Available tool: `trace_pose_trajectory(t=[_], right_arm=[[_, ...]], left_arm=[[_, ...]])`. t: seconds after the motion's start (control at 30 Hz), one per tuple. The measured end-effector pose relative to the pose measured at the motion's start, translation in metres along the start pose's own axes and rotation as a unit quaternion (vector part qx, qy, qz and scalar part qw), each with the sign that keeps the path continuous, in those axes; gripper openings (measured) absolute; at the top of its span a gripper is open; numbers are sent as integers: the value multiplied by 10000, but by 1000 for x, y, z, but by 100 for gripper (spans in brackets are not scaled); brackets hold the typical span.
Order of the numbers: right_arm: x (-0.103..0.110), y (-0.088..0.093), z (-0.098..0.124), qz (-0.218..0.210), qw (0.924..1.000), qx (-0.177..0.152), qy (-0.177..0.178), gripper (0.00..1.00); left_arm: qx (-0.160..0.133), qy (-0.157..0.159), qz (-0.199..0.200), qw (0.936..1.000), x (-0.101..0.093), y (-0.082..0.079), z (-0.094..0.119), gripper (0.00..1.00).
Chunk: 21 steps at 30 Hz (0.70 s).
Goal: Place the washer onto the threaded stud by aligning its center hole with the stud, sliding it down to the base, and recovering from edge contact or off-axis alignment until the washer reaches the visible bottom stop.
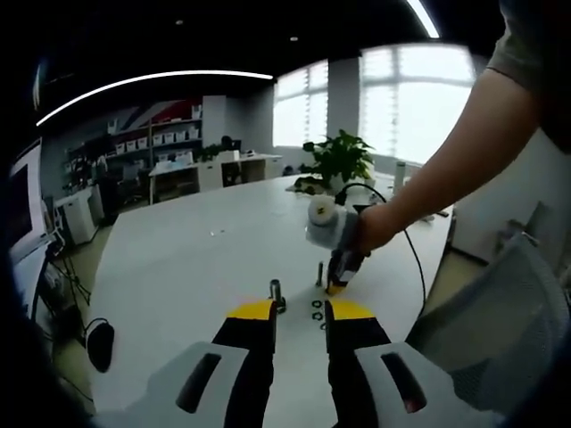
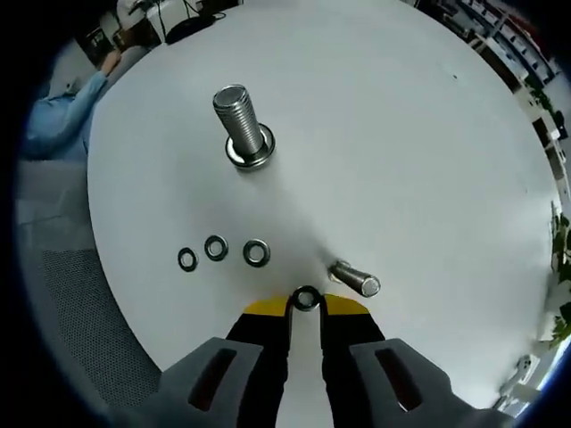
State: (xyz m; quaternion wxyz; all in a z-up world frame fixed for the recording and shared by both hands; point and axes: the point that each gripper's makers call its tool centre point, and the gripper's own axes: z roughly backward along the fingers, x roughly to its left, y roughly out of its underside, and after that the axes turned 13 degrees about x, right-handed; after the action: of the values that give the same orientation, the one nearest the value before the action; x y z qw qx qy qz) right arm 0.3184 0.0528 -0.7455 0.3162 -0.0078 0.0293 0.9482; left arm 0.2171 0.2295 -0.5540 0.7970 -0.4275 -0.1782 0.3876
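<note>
In the right gripper view, the right gripper (image 2: 306, 308) has its yellow-tipped jaws closed on a washer (image 2: 306, 299), which sits between the tips, flat side toward the camera, just above the white surface (image 2: 401, 134). Just beside the washer, to its right in this view, stands a small threaded stud (image 2: 355, 278); the washer is near the stud but not on it. A little farther out, three loose washers (image 2: 217, 251) lie in a short row on the surface. Beyond them, a large threaded stud (image 2: 241, 125) stands upright on its round base, well apart from the jaws.

In the left gripper view, the left gripper (image 1: 300, 314) has its jaws a little apart with nothing between them, low over the same surface. Just past its tips there is one stud at (image 1: 276, 292), and some small washers lie beside it. A person's hand (image 1: 375, 227) holds the right gripper there, tips down next to the other stud. A potted plant (image 1: 339, 159) stands on the far part of the surface.
</note>
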Motion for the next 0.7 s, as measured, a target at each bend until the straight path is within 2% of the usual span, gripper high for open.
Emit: trace_pose_trajectory(t=[0.13, 0.27, 0.43, 0.7], right_arm=[[1, -1, -1, 1, 9999, 134, 1, 15], [1, -2, -2, 281, 9990, 329, 82, 15], [1, -1, -1, 290, 9991, 296, 76, 16], [4, -2, 0, 750, 9967, 209, 218, 14]], left_arm=[[-8, -5, -20, 10000, 0, 0, 0, 20], [13, 2, -61, 10000, -2, 1, 1, 19], [0, -30, -10, 10000, 1, 1, 1, 19], [21, -61, -21, 10000, 2, 0, 0, 18]])
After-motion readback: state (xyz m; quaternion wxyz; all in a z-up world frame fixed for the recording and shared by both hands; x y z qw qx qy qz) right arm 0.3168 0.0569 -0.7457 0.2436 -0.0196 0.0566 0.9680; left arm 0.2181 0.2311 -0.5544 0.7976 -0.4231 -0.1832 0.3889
